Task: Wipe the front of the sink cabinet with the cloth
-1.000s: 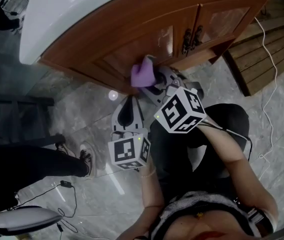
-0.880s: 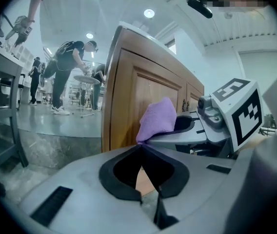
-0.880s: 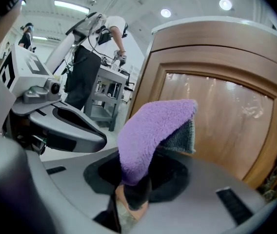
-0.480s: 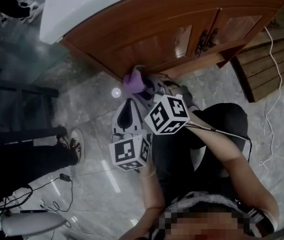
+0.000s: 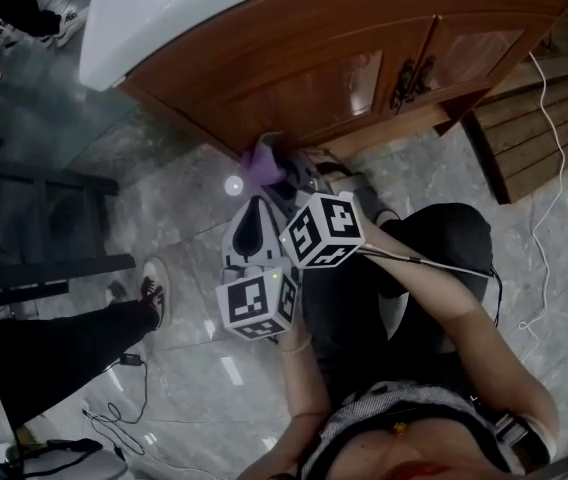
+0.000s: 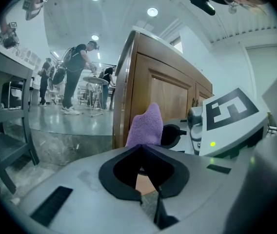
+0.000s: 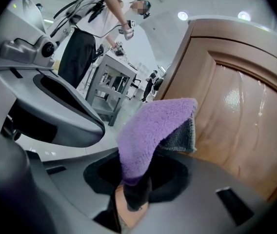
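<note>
The brown wooden sink cabinet (image 5: 324, 78) stands under a white sink top (image 5: 164, 8). My right gripper (image 5: 279, 173) is shut on a purple cloth (image 5: 261, 158) and holds it against the cabinet's lower left front corner. In the right gripper view the cloth (image 7: 153, 130) folds out of the right gripper (image 7: 137, 177) beside the glossy cabinet front (image 7: 246, 121). My left gripper (image 5: 251, 218) hangs just below and left of it, shut on nothing. The left gripper view looks past the left gripper (image 6: 141, 147) to the cloth (image 6: 147, 126) and the cabinet (image 6: 163, 91).
Dark door handles (image 5: 411, 78) sit at the cabinet's middle. A bystander's leg and shoe (image 5: 149, 298) are at the left beside a dark metal rack (image 5: 34, 228). Wooden pallets (image 5: 544, 108) and a white cable (image 5: 549, 218) lie at the right. People stand far off (image 6: 77, 77).
The right gripper and the cloth have slid left along the cabinet's lower front toward its left corner. The bystander's leg at the left has shifted. The left gripper has barely moved.
</note>
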Demonstrator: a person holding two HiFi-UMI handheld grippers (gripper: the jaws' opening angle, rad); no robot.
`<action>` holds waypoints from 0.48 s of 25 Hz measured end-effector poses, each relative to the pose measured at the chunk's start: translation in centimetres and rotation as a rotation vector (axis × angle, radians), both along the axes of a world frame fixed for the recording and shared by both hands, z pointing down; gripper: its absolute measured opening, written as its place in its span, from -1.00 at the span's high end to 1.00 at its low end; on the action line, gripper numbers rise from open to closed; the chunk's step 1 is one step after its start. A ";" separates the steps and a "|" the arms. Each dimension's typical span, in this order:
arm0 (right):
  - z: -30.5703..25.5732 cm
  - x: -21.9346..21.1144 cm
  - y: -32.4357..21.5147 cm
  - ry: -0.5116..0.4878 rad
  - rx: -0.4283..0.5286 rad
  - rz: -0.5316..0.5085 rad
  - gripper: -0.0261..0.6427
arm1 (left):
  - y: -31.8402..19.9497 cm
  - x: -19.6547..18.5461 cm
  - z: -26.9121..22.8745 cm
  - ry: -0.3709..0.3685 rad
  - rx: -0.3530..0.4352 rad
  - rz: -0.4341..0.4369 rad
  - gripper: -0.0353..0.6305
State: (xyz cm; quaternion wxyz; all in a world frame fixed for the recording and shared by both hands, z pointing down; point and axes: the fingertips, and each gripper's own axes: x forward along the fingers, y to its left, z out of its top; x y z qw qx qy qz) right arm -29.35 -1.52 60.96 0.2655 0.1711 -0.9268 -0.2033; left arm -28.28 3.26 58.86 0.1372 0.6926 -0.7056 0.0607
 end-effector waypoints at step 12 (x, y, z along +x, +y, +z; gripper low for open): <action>0.0 1.3 -0.6 0.004 -0.005 0.022 0.44 | -0.4 1.0 0.0 -0.001 0.000 0.033 0.89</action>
